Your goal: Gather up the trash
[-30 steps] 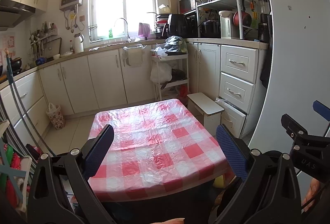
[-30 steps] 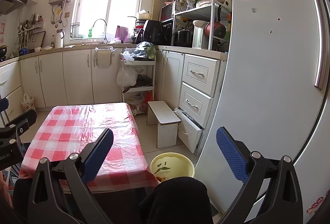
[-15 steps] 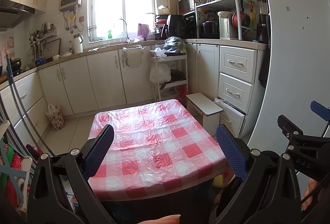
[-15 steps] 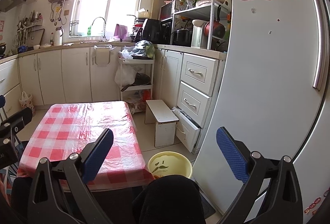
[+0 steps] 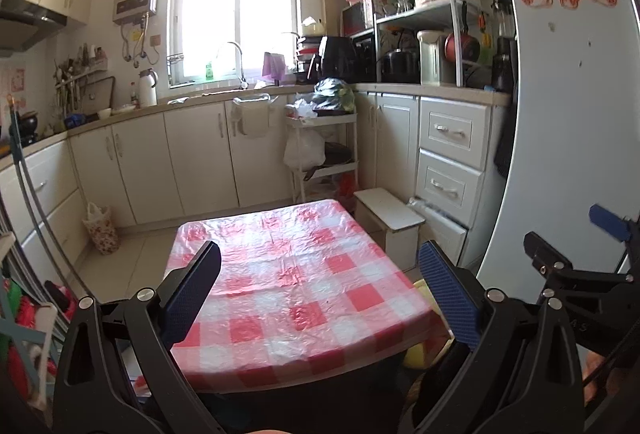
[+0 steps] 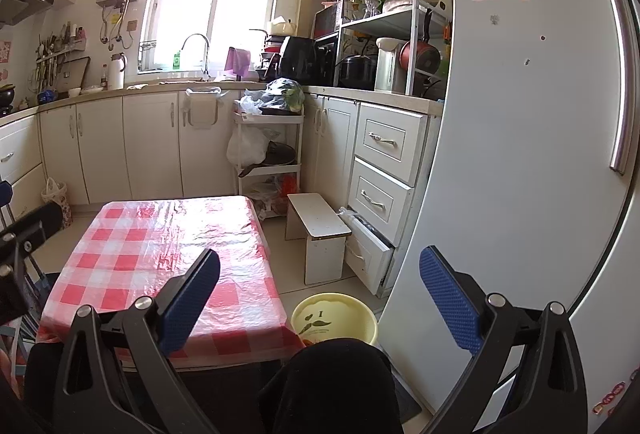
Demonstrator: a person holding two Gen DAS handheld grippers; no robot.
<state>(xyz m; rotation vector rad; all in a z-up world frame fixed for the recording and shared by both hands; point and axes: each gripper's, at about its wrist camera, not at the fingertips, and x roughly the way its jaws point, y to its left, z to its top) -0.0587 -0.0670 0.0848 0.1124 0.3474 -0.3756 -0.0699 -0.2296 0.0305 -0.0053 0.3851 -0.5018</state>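
Note:
My left gripper is open, held above the near edge of a low table covered in red-and-white checked plastic; nothing is between its blue pads. My right gripper is open too and holds nothing. It hovers above the table's right side. A yellow bin with a moustache print stands on the floor below it, beside the table; in the left wrist view only a sliver of the yellow bin shows under the table edge. I see no loose trash on the tabletop.
A white fridge fills the right. A small white stool stands by drawers, the lowest drawer ajar. A trolley with bags stands at the back. A dark-clothed knee sits under the right gripper. A floral bag rests on the floor left.
Both cameras have drifted slightly, so the table and bin sit a little lower and nearer in view. Both grippers stay open and hold nothing.

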